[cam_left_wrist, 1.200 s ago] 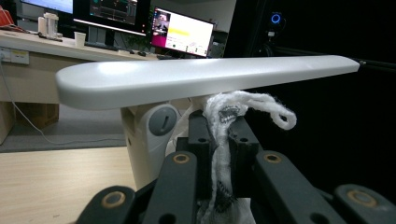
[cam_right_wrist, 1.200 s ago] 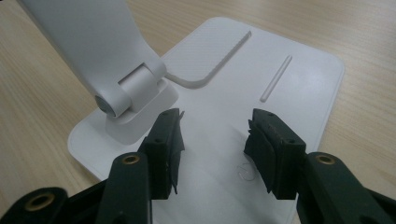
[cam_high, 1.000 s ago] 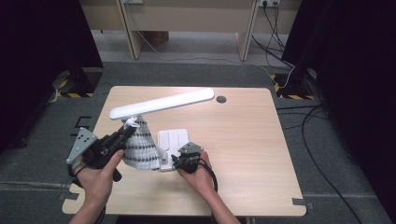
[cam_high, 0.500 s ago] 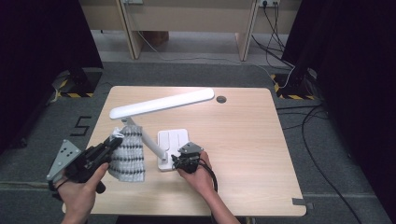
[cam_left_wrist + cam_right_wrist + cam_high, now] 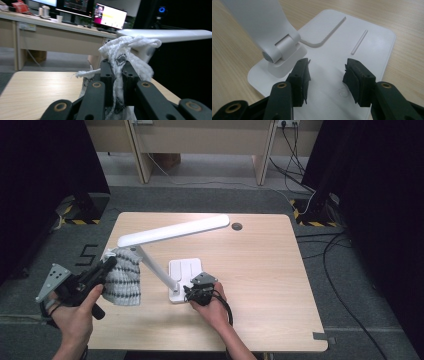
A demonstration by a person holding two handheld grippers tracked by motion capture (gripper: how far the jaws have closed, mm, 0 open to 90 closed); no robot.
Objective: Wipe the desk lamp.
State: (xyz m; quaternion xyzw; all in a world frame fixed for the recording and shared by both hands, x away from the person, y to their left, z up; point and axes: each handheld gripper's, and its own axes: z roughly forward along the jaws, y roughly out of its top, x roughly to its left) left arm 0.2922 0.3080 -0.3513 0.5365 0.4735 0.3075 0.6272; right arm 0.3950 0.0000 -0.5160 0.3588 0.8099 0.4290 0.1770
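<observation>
- The left gripper [image 5: 107, 266], at the left of the high view, has its jaws clamped on a knitted cloth [image 5: 122, 277] (white with grey pattern) that hangs beside the lamp [image 5: 172, 229].
- The cloth's top lies just under the lamp head's left end, its length hanging toward the table [image 5: 260, 270].
- The right gripper [image 5: 327, 75], jaws apart and holding nothing, rests on the lamp base [image 5: 372, 42], steadying it.
- Judged next: the left hand, nearer the cloth, draws it leftward, away from the lamp.

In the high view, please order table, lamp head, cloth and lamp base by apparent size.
1. table
2. lamp head
3. cloth, raised nearer the camera, so unsure against the base
4. lamp base
</observation>
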